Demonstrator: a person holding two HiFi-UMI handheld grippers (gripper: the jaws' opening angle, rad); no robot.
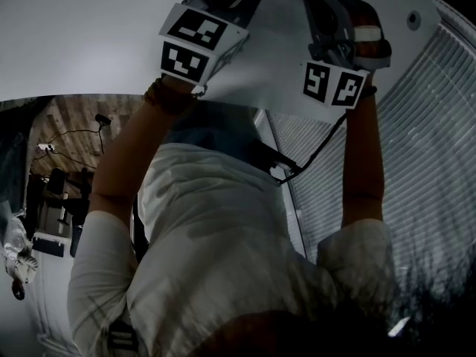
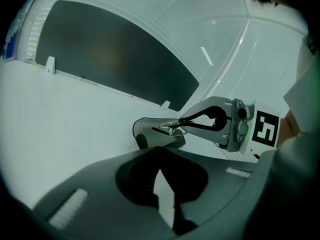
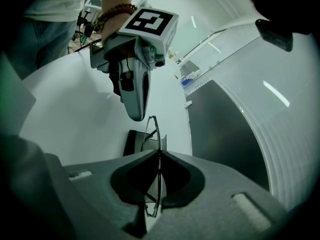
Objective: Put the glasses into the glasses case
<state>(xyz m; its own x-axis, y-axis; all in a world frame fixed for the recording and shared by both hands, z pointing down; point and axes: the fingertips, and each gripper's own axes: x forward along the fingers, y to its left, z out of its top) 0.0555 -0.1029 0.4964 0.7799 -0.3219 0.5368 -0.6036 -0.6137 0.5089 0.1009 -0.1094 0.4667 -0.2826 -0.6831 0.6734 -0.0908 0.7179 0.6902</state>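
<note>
Left arm: bare, with a bead bracelet (image 3: 118,11) at the wrist, reaching out from a white shirt (image 1: 223,236) to the left gripper.
Left gripper (image 2: 159,150): its jaws are closed tip to tip with nothing between them. In the right gripper view its pale jaw points down at the case and ends just above the near edge, with a small gap.
Left marker cube (image 1: 192,47): black-and-white squares, sitting on top of that gripper.
Counter (image 2: 75,124): plain white and bare around the case.
Dark panel (image 2: 115,59): a flat dark sheet at the back of the counter, with small white clips along its near edge.
Case (image 2: 165,140): grey, on the counter just beyond the left jaw tips. It appears open, with a pale lid raised behind a darker base.
Glasses (image 3: 152,134): thin wire frame, seen edge-on, pinched in the right jaws. The front lens sticks out past the tips and hangs over the case. I cannot tell whether it touches the case.
Right gripper (image 3: 160,153): its jaws are narrow, clamped on the frame of the glasses. It slants down towards the case from the right.
Right marker cube (image 1: 333,82): on that gripper, with a black cable running from it.
Blinds (image 1: 431,125): pale ribbed slats at the far right of the head view.
</note>
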